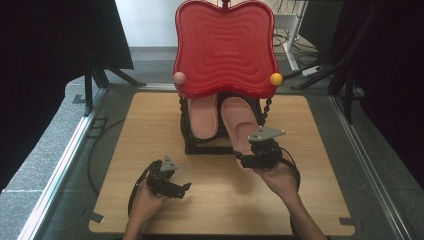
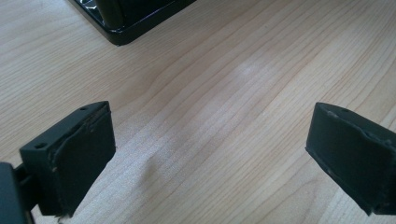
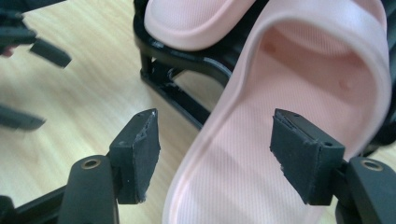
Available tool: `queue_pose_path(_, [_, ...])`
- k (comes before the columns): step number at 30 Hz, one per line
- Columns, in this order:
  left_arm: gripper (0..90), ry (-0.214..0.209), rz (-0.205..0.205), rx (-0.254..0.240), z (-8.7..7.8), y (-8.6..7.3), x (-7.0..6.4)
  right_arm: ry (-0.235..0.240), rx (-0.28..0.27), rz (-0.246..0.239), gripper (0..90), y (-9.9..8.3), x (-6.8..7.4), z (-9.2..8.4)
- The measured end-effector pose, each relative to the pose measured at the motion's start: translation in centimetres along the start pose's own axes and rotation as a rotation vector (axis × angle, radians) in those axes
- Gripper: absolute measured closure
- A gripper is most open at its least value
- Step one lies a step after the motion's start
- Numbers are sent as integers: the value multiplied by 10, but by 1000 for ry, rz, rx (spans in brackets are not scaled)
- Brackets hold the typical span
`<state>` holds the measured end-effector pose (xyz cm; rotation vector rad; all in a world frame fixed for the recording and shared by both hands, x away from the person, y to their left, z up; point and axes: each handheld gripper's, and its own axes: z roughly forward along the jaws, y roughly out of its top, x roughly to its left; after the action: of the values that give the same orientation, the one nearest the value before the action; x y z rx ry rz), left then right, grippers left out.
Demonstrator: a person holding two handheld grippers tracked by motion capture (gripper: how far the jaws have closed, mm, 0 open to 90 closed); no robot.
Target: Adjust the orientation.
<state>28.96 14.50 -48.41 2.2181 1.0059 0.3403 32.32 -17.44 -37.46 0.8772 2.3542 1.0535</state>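
A pink slipper (image 1: pixel 240 122) (image 3: pixel 327 70) sticks out of the low shelf of a rack with a black frame (image 1: pixel 200 148) (image 3: pixel 177 95), heel towards me. A second pink slipper (image 1: pixel 204 116) (image 3: pixel 187 18) lies beside it on the shelf. My right gripper (image 1: pixel 243 159) (image 3: pixel 219 156) is open at the protruding heel. One pad is outside the slipper's rim and the other over its insole, and neither presses on it. My left gripper (image 1: pixel 181 190) (image 2: pixel 210 154) stands open low over the wooden table (image 1: pixel 150 125) with nothing between its jaws. It also appears blurred at the top left of the right gripper view (image 3: pixel 28 37).
The rack carries a wavy red top (image 1: pixel 225 45) with a pink ball (image 1: pixel 179 77) and a yellow ball (image 1: pixel 276 79) at its front corners. A corner of its black base (image 2: pixel 126 18) appears in the left gripper view. Metal rails and dark curtains flank the table.
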Motion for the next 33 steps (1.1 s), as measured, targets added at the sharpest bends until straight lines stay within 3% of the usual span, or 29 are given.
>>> queue_pose_path(3, [14,-3,-3,-1,1,0,0,43,6,-19,347,-10,-2,-9])
queue_pose_path(11, [14,-3,-2,-1,2,0,-1,19,9,-48,716,-41,-3,-36])
queue_pose_path(17, [14,-4,1,2,3,1,-2,65,37,-50,886,-61,4,-47])
queue_pose_path(25, [14,-5,4,6,4,1,-3,101,95,-43,894,-85,5,-30])
queue_pose_path(33, [13,-10,4,13,5,1,-3,97,80,-51,893,-80,-1,-11])
